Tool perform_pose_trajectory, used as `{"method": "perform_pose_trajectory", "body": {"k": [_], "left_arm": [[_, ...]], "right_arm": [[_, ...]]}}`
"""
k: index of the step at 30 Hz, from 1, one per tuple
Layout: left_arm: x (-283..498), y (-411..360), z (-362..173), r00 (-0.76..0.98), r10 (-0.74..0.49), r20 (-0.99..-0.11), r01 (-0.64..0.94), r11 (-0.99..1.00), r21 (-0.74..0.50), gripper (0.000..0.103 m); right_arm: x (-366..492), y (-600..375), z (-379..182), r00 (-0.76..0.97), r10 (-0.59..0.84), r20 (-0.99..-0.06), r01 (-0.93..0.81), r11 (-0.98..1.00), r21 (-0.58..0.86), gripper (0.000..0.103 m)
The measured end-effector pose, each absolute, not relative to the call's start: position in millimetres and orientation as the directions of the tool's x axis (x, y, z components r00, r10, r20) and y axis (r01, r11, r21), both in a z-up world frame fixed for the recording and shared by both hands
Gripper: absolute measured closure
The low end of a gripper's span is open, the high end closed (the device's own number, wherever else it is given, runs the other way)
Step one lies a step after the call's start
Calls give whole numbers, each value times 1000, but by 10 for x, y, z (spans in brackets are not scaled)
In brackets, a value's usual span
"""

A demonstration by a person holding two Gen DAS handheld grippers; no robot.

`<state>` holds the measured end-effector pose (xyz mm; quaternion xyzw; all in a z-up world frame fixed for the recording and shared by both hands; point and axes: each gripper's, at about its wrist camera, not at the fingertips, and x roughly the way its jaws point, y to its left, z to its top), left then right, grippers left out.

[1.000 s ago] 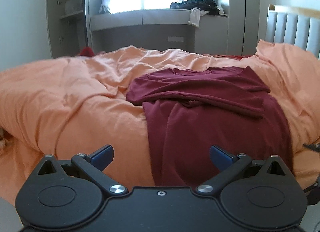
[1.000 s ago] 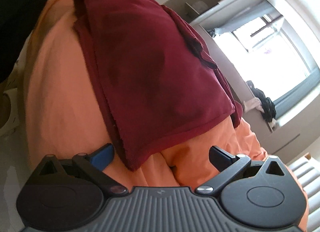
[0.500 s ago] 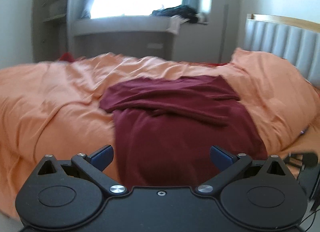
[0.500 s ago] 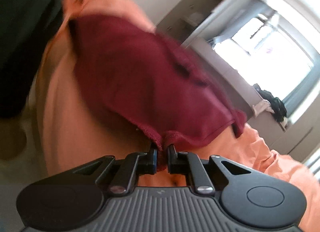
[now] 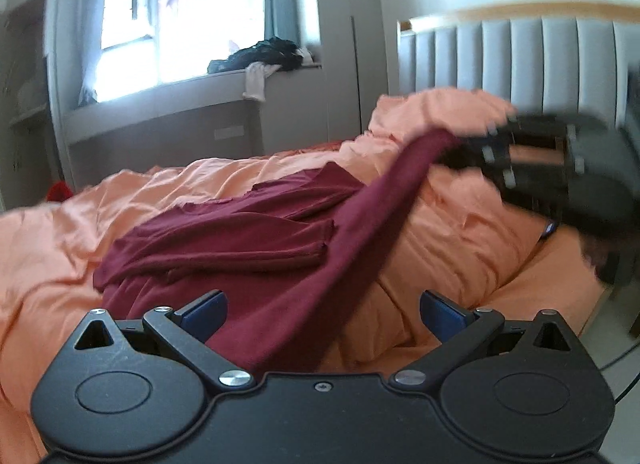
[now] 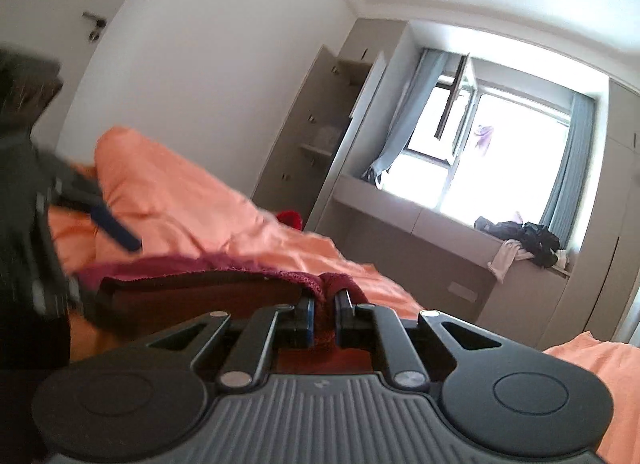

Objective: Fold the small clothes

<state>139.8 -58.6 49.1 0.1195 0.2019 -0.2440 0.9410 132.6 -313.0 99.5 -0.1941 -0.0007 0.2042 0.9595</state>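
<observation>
A dark red shirt lies partly folded on the orange bedcover. My right gripper is shut on the shirt's hem corner and holds it lifted above the bed. In the left wrist view it appears blurred at the right, pulling a band of red cloth up from the bed. My left gripper is open and empty, low at the shirt's near edge. It shows blurred at the left of the right wrist view.
A grey padded headboard stands at the right. A window ledge with a pile of dark clothes runs behind the bed. An open wardrobe stands by the window. A red item lies at the bed's far edge.
My right gripper closed on the shirt's hem corner and lifted it up and across over the bed. My left gripper swung right and stayed open.
</observation>
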Motion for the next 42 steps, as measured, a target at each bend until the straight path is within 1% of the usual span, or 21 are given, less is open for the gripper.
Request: {"method": "perform_pose_trajectory", "body": {"k": [3, 6, 8, 9, 10, 13, 14, 15, 16, 22, 25, 27, 29, 32, 33, 34, 36, 39, 42], "left_arm": [[1542, -798, 447, 820, -329, -469, 469, 855, 221, 12], [1684, -774, 401, 833, -252, -492, 415, 873, 255, 21], [1824, -649, 378, 829, -214, -517, 375, 898, 229, 27], [1885, -552, 364, 829, -198, -523, 342, 919, 195, 32], [1930, -453, 359, 827, -197, -527, 323, 933, 157, 36], [1963, -216, 382, 810, -243, -533, 307, 951, 32, 35], [1946, -176, 394, 809, -260, -527, 309, 951, 6, 34], [1920, -159, 403, 812, -268, -518, 311, 951, -4, 29], [1891, -166, 414, 820, -268, -506, 311, 950, 0, 25], [1742, -532, 458, 869, -274, -413, 356, 924, 136, 16], [1794, -740, 516, 868, -304, -392, 378, 917, 128, 16], [1827, -862, 546, 884, -291, -366, 361, 922, 139, 16], [1813, -955, 561, 905, -250, -345, 322, 931, 172, 16], [1798, -971, 573, 918, -196, -345, 271, 945, 183, 19], [1784, -952, 580, 921, -189, -342, 263, 947, 185, 22], [1756, -934, 581, 925, -175, -338, 250, 949, 194, 27], [1679, -892, 578, 933, -149, -327, 228, 949, 217, 32], [1538, -751, 537, 942, -105, -318, 190, 949, 250, 33], [1461, -569, 468, 942, -42, -333, 135, 956, 261, 36]], "right_arm": [[1347, -3189, 1060, 919, 392, -43, -380, 854, -354, 93], [1248, -3195, 1111, 926, 377, -12, -357, 866, -349, 93], [1209, -3207, 1143, 933, 361, 2, -339, 878, -338, 93], [1189, -3214, 1157, 936, 351, 12, -327, 886, -329, 93], [1154, -3205, 1172, 938, 347, 20, -323, 891, -318, 93], [1202, -3219, 1228, 936, 350, 31, -327, 899, -290, 93], [1219, -3219, 1239, 935, 353, 32, -330, 900, -286, 93], [1246, -3225, 1255, 935, 354, 32, -332, 900, -282, 93], [1272, -3233, 1275, 934, 356, 31, -334, 900, -279, 93], [1331, -3199, 1367, 931, 363, 25, -342, 897, -281, 93], [1339, -3194, 1366, 931, 363, 24, -343, 897, -277, 93], [1340, -3188, 1379, 931, 365, 18, -347, 897, -273, 93], [1340, -3174, 1376, 931, 364, 12, -347, 897, -276, 93], [1328, -3168, 1362, 932, 364, 2, -348, 893, -285, 93], [1325, -3175, 1360, 931, 364, 1, -348, 892, -288, 93], [1322, -3157, 1372, 932, 363, 0, -348, 892, -290, 93], [1322, -3159, 1365, 932, 364, 0, -348, 892, -288, 93], [1325, -3155, 1360, 932, 363, 7, -347, 897, -275, 93], [1331, -3159, 1351, 931, 364, 21, -347, 902, -258, 93]]}}
